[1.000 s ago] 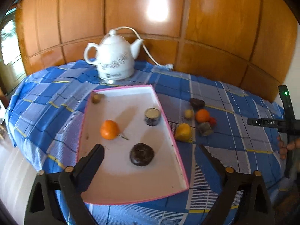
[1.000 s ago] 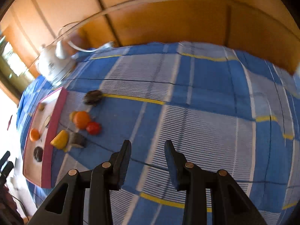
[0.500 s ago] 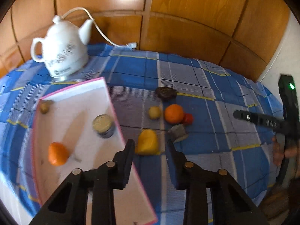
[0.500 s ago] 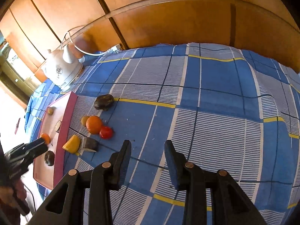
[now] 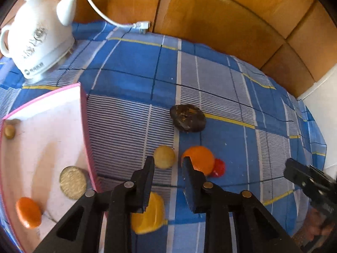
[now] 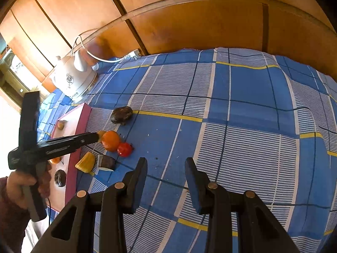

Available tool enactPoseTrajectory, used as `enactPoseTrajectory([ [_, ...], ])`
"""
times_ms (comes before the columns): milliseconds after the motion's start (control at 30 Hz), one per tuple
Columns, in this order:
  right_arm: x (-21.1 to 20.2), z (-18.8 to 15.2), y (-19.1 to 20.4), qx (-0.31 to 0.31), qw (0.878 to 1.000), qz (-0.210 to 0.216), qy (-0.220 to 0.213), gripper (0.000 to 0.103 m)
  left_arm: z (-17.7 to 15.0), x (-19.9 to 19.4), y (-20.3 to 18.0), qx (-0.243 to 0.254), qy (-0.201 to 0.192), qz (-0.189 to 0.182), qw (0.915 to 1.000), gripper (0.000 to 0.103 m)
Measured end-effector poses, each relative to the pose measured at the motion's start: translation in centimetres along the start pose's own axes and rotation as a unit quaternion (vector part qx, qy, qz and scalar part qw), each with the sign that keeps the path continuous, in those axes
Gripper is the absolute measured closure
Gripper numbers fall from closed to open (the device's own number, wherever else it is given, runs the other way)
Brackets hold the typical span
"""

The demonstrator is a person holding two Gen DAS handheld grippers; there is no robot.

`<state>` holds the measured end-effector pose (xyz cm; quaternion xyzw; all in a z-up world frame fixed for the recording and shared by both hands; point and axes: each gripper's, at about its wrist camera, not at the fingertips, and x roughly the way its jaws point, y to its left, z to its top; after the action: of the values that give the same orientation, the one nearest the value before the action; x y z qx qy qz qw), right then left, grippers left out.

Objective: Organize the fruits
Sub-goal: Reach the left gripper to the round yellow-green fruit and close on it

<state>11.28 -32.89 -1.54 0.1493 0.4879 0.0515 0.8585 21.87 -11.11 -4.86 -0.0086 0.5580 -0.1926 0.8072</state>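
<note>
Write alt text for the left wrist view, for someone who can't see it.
The left hand-held gripper, jaws nearly closed and empty, hovers over loose fruit on a blue checked cloth: a tan ball, an orange, a red piece, a yellow piece. A pink-rimmed tray lies left, a white kettle behind.

Bare cloth (image 6: 242,126) right of fruit cluster (image 6: 113,141), kettle (image 6: 73,80) blocking far-left corner

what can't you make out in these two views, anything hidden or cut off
- Yellow fruit, left wrist view: partly covered by the left gripper fingers.
- Dark wedge: seen only in the right wrist view; the left gripper's body hides it in the other.
- Tray, left wrist view: near end cut off by the edge.
- Small pale fruit, right wrist view: mostly behind the left gripper's tip.
- Kettle print: too blurred to read.
</note>
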Motion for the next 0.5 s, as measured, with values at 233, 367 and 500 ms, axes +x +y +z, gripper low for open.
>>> enactPoseTrajectory([
  [233, 0.1, 0.1, 0.0, -0.002, 1.000, -0.004, 0.002, 0.066, 0.0, 2.5, 0.2, -0.001, 0.011, 0.004, 0.9999, 0.079],
  [367, 0.4, 0.0, 0.1, -0.010, 1.000, -0.009, 0.004, 0.066, -0.5, 1.2, 0.1, 0.000, -0.023, 0.002, 0.9997, 0.079],
  [500, 1.0, -0.3, 0.5, -0.023, 1.000, -0.013, 0.015, 0.066, -1.7, -1.4, 0.5, -0.008, -0.053, -0.016, 0.9984, 0.079],
])
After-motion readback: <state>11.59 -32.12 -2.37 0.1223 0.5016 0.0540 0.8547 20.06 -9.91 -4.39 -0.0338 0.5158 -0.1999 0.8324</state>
